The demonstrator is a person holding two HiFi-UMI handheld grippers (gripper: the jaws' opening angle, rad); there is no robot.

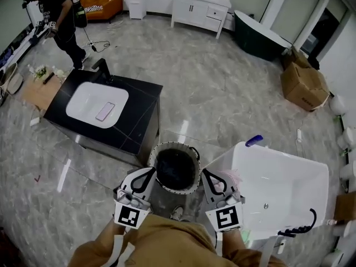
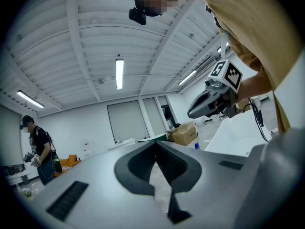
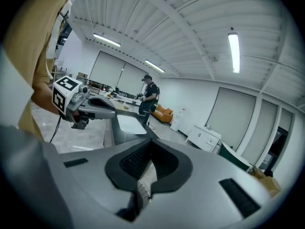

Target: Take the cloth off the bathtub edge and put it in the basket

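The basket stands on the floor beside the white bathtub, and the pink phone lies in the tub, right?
No: the head view shows the pink phone lying in the white sink, not the bathtub. The basket does stand beside the tub.

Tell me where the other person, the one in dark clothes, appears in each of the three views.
Head view: person in dark clothes, top left corner.
Left gripper view: the person stands at the left edge, low.
Right gripper view: the person stands near the middle, above the jaws.
Shared landmark: the orange sofa, close to that person in all three.
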